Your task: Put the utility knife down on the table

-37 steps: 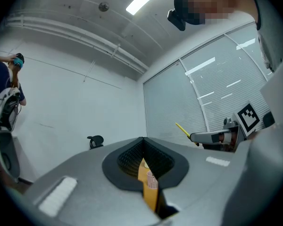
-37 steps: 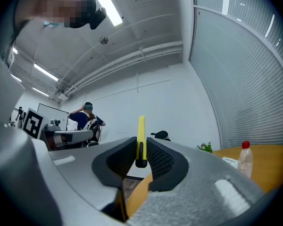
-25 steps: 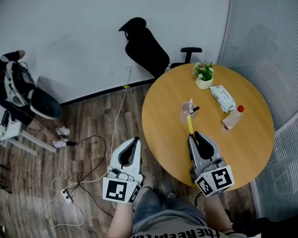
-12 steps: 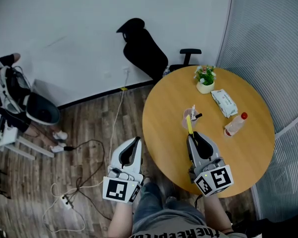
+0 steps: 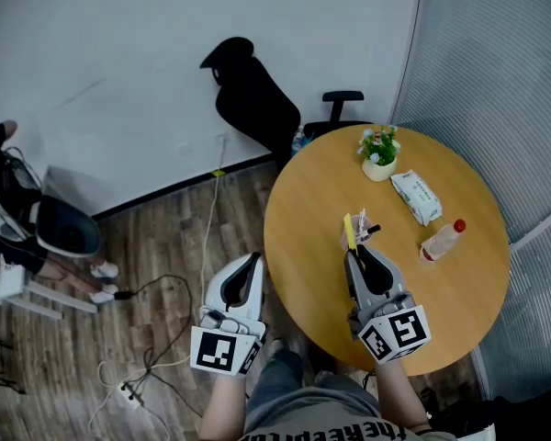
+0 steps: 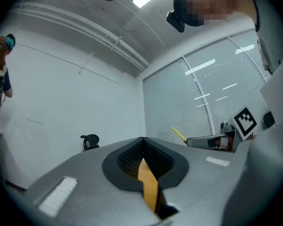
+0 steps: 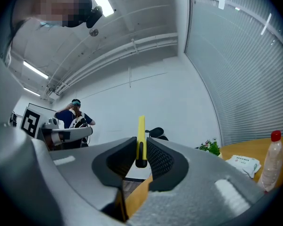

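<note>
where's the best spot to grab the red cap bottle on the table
Take the clear plastic bottle with the red cap around its mid body, coming in level from the near side: it stands upright, and the white wipes pack lies behind it.

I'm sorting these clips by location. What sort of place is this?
Probably an office meeting room: a round wooden table, a black office chair pushed back from it, and a ribbed, blind-like partition wall curving beside the table.

Office meeting room, round wooden table (image 5: 303, 209), black swivel chair (image 5: 257, 108), ribbed glass partition (image 5: 496, 62)
</note>
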A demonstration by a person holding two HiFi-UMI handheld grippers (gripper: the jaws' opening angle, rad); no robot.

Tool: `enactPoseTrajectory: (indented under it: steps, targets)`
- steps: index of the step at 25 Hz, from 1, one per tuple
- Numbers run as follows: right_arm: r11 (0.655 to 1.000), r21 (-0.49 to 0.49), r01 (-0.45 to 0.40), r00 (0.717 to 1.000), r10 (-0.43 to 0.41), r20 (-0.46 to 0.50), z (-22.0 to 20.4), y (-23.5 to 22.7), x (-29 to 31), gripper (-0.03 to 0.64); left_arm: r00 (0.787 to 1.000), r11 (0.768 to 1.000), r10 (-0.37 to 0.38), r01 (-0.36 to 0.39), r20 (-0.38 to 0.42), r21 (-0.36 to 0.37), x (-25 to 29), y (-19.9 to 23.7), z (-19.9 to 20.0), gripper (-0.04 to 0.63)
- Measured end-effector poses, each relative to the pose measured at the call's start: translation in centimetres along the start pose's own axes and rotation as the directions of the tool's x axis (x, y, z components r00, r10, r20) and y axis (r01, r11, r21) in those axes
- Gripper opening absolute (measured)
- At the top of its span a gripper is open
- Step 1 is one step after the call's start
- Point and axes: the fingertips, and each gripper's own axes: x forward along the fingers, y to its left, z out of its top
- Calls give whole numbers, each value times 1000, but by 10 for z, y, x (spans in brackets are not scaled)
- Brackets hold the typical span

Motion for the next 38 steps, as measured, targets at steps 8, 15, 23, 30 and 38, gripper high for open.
enactPoseTrajectory:
  steps: [8, 15, 23, 30, 38]
  targets:
    - [997, 17, 73, 997, -73, -34, -20, -12, 39, 66, 999, 999, -50, 50, -4, -11, 29, 35, -9, 14]
    - [989, 34, 143, 987, -140, -77, -42, -25, 66, 66, 996, 996, -88, 88, -11, -24, 46, 61, -19, 14]
    - [973, 63, 222, 964, -209, -167, -78, -39, 86, 66, 993, 992, -119, 117, -25, -47, 59, 88, -31, 14]
    - [959, 65, 277, 933, -252, -257, -116, -47, 94, 66, 989, 988, -143, 140, -46, -63, 69, 103, -45, 14]
    - [943, 61, 326, 891, -286, -352, -155, -54, 100, 66, 983, 983, -170, 165, -65, -79, 76, 113, -56, 14]
